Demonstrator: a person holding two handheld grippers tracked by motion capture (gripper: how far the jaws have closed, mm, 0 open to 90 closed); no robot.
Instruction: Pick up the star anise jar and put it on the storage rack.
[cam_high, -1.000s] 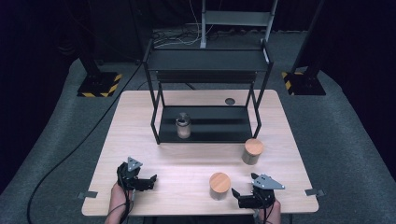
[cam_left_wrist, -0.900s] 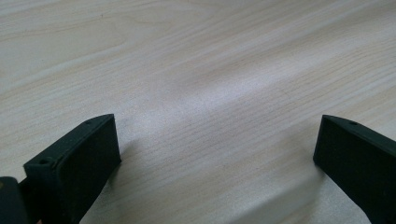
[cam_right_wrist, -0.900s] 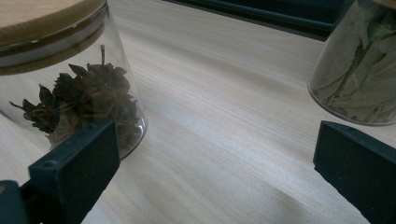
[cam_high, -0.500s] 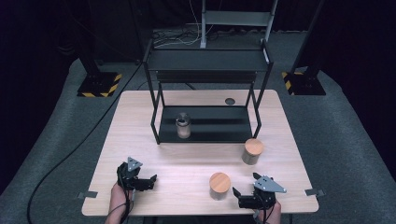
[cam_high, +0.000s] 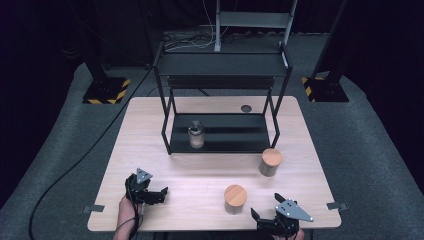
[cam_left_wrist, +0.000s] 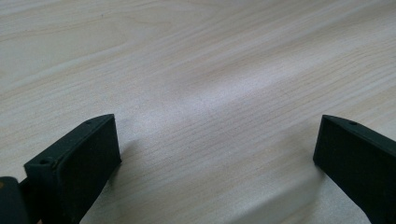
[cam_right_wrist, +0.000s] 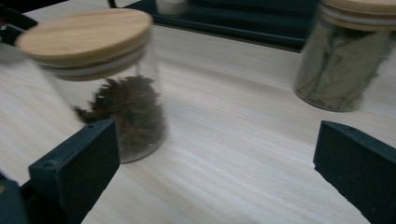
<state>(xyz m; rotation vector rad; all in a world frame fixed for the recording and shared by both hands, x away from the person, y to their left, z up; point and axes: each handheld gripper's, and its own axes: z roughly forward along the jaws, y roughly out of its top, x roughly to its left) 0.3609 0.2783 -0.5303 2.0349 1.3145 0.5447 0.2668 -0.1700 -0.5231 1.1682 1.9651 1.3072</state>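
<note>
Wooden bench (cam_high: 165, 150) seen from above, with both tongs low at its near edge. Compared with the frames taken a second and half a second earlier, nothing on the bench has shifted and the two hands sit almost where they were; the right tongs (cam_high: 267, 214) have edged only slightly, which suggests an approach just beginning rather than a grasp under way. The right tongs are spread wide and empty; in the right gripper view (cam_right_wrist: 215, 154) they point toward the near jar (cam_high: 235, 198), a glass jar with a wooden lid holding dark, star-shaped spice pieces (cam_right_wrist: 128, 109), standing upright on the bench just ahead and to the jaws' left, not yet between them. The left tongs (cam_high: 156, 194) are likewise spread and empty, over bare wood in the left gripper view (cam_left_wrist: 215, 154). A second lidded jar (cam_high: 270, 161), filled with pale green leaves (cam_right_wrist: 343, 60), stands farther back toward the right. Behind it a black two-tier rack (cam_high: 220, 65) carries a small open jar (cam_high: 196, 135) on its lower shelf. Nothing lies between the right tongs and the near jar; the rack's front posts would obstruct any later placement on its shelf.
</note>
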